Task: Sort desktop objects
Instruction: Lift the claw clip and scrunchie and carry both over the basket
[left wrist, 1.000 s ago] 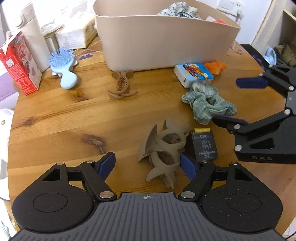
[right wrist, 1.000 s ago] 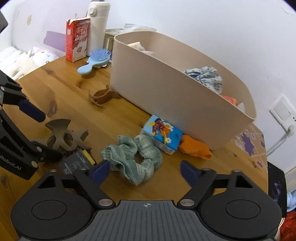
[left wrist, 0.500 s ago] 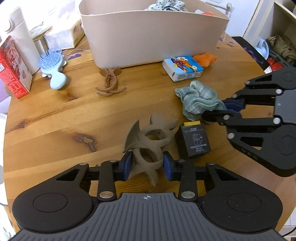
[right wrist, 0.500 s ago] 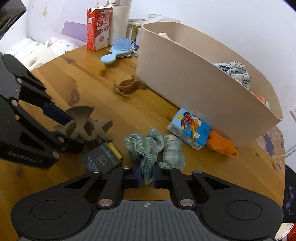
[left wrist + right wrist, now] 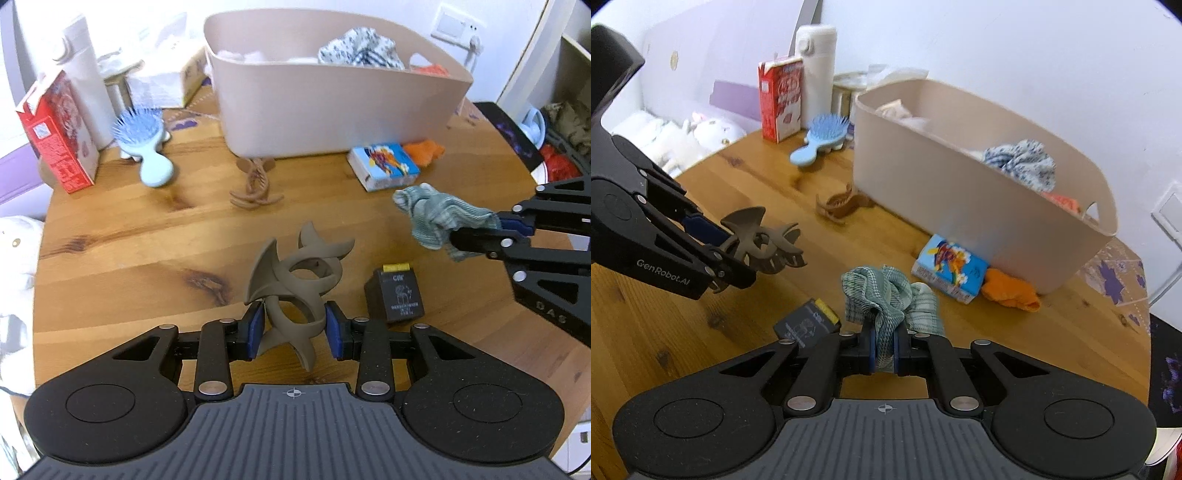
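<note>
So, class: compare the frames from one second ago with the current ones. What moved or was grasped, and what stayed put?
Both grippers, open a second ago, have closed and lifted. The left gripper took hold of the grey-brown hair claw; the right gripper clamped the green scrunchie. Both items now hang clear of the table. The beige bin, small brown clip, blue hairbrush, black packet and cartoon box stayed put.

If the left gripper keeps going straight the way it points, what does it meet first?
Holding the big hair claw, the left gripper points across bare table toward the small brown clip; the beige bin stands behind. It seems raised, so the bin may come first.
</note>
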`<state>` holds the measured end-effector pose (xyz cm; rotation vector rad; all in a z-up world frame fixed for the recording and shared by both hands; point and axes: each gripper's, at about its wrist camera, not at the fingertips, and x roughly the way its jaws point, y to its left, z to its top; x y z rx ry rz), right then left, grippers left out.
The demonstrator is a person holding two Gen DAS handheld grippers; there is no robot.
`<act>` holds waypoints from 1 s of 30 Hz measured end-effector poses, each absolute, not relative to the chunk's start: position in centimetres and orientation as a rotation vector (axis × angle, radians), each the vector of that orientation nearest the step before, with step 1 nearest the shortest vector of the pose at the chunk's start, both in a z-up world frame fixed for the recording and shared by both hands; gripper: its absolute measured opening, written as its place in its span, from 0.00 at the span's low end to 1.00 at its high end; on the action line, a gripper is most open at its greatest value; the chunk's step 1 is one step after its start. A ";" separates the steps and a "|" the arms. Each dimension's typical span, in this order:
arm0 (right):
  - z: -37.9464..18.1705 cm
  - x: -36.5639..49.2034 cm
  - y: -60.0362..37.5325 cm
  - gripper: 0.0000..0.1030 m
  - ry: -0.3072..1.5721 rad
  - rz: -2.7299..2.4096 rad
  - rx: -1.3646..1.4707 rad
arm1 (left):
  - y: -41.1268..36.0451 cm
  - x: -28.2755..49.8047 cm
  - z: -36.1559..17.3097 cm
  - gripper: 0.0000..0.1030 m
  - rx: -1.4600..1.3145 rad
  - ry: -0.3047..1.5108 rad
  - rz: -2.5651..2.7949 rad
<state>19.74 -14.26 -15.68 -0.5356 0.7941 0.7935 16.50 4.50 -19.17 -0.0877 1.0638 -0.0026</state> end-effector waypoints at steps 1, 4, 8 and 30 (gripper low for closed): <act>-15.2 19.7 -14.4 0.09 0.786 0.796 -0.527 | 4.6 16.4 -18.9 0.35 -0.088 1.058 0.000; -14.2 19.7 -14.7 0.09 0.762 0.797 -0.513 | 4.9 16.3 -18.1 0.35 -0.090 1.044 0.008; -12.9 19.6 -15.3 0.09 0.734 0.790 -0.492 | 5.2 16.2 -17.0 0.35 -0.095 1.024 0.011; -6.3 22.5 -16.9 0.09 0.504 0.711 -0.478 | 6.6 20.8 -8.5 0.35 -0.035 0.814 0.013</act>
